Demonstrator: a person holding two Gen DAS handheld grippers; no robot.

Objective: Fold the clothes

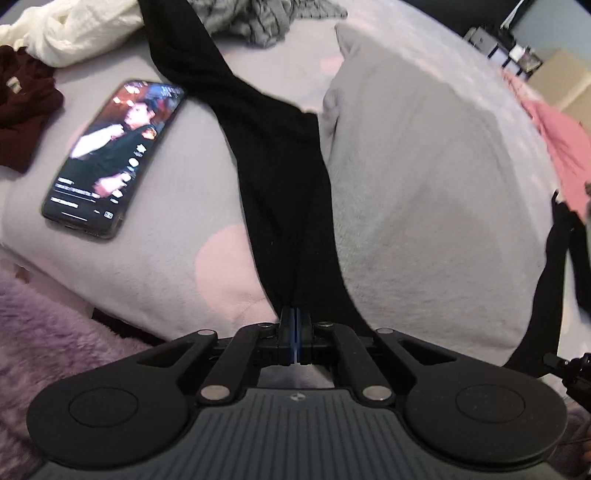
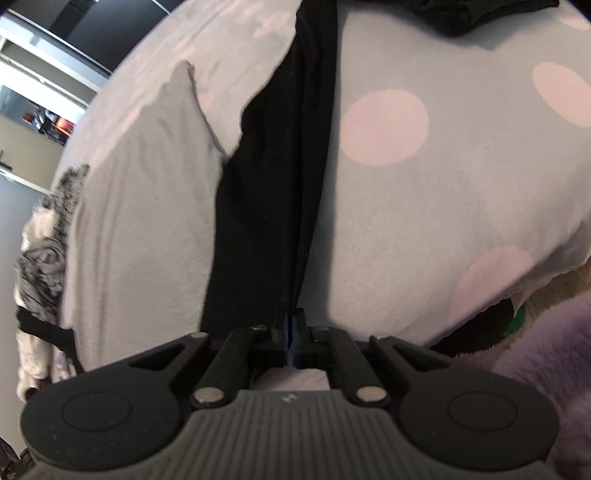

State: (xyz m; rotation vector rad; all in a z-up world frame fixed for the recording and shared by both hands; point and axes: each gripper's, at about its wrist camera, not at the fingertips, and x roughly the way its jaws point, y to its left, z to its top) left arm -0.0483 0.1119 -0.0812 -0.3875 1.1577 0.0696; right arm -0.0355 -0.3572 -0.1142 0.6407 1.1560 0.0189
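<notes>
A black garment [image 1: 273, 162] stretches in a long band across the bed from my left gripper [image 1: 295, 317], which is shut on its near end. The same black garment [image 2: 280, 177] runs up the right wrist view from my right gripper [image 2: 290, 319], which is shut on another part of it. A folded grey garment [image 1: 424, 192] lies flat on the bed right of the black band; it also shows in the right wrist view [image 2: 140, 206], left of the band.
A lit phone [image 1: 114, 158] lies on the polka-dot bedspread [image 1: 155, 266] left of the band. A dark maroon garment [image 1: 22, 107], a cream one [image 1: 74, 29] and a grey striped one [image 1: 258, 22] lie at the far side. A pink cloth [image 1: 561, 147] is right. A purple fluffy rug [image 2: 546, 369] lies below the bed edge.
</notes>
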